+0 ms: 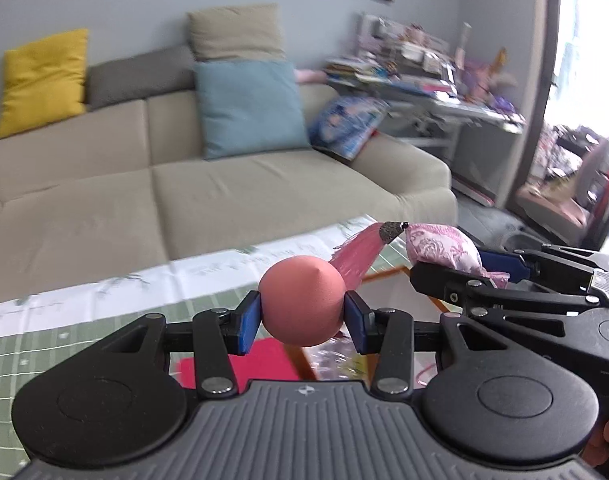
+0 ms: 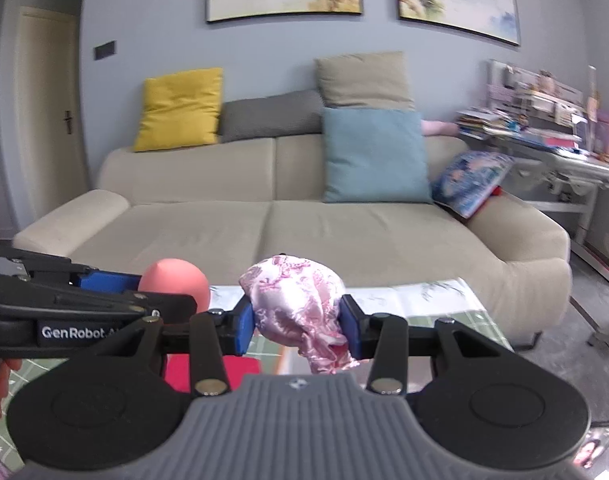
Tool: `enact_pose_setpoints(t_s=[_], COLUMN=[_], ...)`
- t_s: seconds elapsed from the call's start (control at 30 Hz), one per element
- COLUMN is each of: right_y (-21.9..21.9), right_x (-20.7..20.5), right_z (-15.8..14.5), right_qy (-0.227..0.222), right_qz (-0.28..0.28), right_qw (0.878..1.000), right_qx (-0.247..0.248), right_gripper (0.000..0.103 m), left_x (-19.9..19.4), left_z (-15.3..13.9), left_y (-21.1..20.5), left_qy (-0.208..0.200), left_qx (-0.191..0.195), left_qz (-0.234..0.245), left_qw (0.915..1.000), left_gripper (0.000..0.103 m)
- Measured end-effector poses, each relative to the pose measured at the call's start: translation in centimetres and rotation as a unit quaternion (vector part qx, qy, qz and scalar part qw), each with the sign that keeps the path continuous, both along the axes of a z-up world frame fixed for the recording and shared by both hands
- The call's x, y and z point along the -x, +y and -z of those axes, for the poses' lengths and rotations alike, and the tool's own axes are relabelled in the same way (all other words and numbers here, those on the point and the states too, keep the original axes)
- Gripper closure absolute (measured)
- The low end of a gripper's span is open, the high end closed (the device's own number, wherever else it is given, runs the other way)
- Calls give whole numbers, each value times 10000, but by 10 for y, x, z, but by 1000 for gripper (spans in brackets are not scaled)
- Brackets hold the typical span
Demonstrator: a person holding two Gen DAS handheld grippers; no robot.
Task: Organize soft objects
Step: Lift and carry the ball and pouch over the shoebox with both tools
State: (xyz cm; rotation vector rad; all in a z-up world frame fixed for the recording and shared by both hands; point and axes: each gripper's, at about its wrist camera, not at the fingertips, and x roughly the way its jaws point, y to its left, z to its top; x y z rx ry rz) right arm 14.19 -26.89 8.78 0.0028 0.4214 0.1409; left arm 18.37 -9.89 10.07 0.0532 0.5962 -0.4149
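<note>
Beige sofa [image 1: 224, 200], round pink ball [image 1: 302, 300], satin pouch [image 2: 296, 304]

Salmon-pink ball [image 1: 302, 302], pink floral satin pouch [image 2: 298, 304] w/ pink tassel [image 1: 354, 258], blue claw pads [image 1: 250, 322].

Beige sofa [image 2: 288, 216], grey-blue wall [image 2: 152, 20]

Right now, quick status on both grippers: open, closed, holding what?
Left gripper: closed on the pink foam ball, held between its fingers.
Right gripper: closed on the pink satin sachet, tassel hanging off it.
</note>
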Motion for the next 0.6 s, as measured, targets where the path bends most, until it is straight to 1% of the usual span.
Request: enact_pose_setpoints(t_s=[0.17, 0.33, 0.4, 0.5, 0.6], right_y=[-34, -60, -66, -74, -79], right_x=[-8, -22, -29, -41, -56], right_z=[24, 53, 64, 80, 93], right_qy=[273, 688, 857, 1089, 1298], right_qz=[340, 520, 541, 540, 432], right_qw=[9990, 9962, 9948, 9926, 9903], right_qx=[-58, -102, -64, 76, 252], right_gripper=[60, 60, 60, 60, 60], left_x=[-10, -21, -25, -34, -43], left_z=[18, 43, 53, 71, 89], left_y=[-35, -67, -78, -92, -101], left_qy=[141, 239, 249, 398, 547], left_qx=[-234, -566, -779, -1088, -1467], left_qz=[388, 837, 998, 1173, 1328], left_qw=[9989, 9946, 9916, 9863, 9787], left_gripper=[53, 53, 53, 53, 53])
